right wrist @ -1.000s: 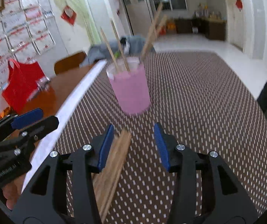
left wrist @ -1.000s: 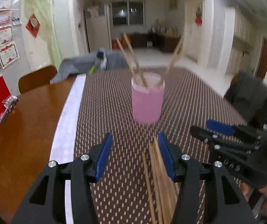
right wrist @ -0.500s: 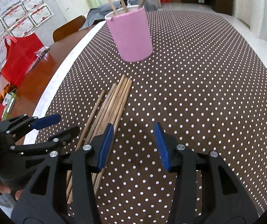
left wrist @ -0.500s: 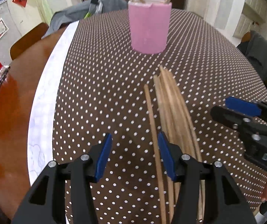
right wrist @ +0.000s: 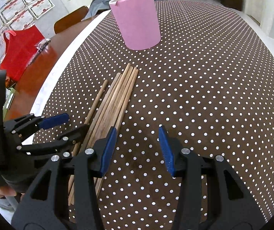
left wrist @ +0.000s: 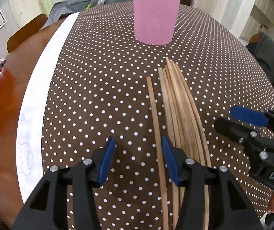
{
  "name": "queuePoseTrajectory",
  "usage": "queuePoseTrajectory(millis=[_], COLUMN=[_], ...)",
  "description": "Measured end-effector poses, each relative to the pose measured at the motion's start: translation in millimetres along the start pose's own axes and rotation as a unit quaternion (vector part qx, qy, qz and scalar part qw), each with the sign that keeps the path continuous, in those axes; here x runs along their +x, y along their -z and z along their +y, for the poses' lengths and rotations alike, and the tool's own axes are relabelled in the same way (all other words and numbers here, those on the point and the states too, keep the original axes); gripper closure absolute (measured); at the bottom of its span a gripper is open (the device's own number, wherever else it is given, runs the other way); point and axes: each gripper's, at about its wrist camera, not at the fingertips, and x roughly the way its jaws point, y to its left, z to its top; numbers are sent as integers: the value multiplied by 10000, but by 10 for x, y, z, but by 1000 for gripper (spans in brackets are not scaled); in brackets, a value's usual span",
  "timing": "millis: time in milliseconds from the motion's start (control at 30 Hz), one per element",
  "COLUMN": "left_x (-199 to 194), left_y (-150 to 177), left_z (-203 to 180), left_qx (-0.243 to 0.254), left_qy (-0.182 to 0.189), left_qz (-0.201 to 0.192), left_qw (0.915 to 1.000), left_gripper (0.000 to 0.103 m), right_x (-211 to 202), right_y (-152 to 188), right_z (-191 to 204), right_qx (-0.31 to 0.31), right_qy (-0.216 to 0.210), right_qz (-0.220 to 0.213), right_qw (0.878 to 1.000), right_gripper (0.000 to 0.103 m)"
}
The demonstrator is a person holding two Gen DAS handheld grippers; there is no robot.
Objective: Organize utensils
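Currently listed, one step of a utensil tidy-up on a table [left wrist: 102,61] under a brown dotted cloth.

Item: pink holder [left wrist: 156,15], upright at the far middle of the cloth, a few chopsticks already standing in it, their tops cut off by the frame edge.

Item: loose chopsticks [left wrist: 177,103], a bundle lying flat and pointing toward the holder, well short of it. One single chopstick [left wrist: 154,115] lies just beside the bundle, apart on its left.

Item: left gripper [left wrist: 137,158], jaws wide apart and holding nothing, low over the cloth. The single chopstick passes between them, close to the right-hand pad.

Item: right gripper [right wrist: 137,148], jaws likewise spread and empty, over bare cloth to the right of the bundle [right wrist: 115,99]; its left pad sits at the bundle's edge.

Handling note, as a judgement: the step in hand looks like picking up the lone stick. It is thin and lies flat, so the jaws should straddle it squarely, pads down to the cloth, and close near mid-length to keep it from pivoting. The right pad should stay clear of the bundle.
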Motion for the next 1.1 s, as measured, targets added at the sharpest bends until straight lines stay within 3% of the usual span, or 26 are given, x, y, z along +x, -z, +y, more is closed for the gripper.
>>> queuePoseTrajectory(millis=[100, 267, 667, 1100], left_x=[1, 9, 35, 27], left_y=[-45, -101, -160, -128], left_z=[108, 252, 249, 292], left_qx=[-251, -534, -521, -537], left_qy=[58, 168, 121, 112], left_qz=[-26, -34, -92, -106], left_qw=[9997, 9984, 9985, 9984], left_gripper=[74, 87, 87, 95], right_x=[59, 143, 293, 310], right_y=[-16, -73, -195, -255], right_z=[49, 126, 407, 385], right_qx=[-60, -70, -569, -839], right_qy=[23, 77, 839, 912], right_qz=[102, 203, 333, 669], right_qw=[9999, 9997, 9943, 9900], right_gripper=[58, 58, 67, 69])
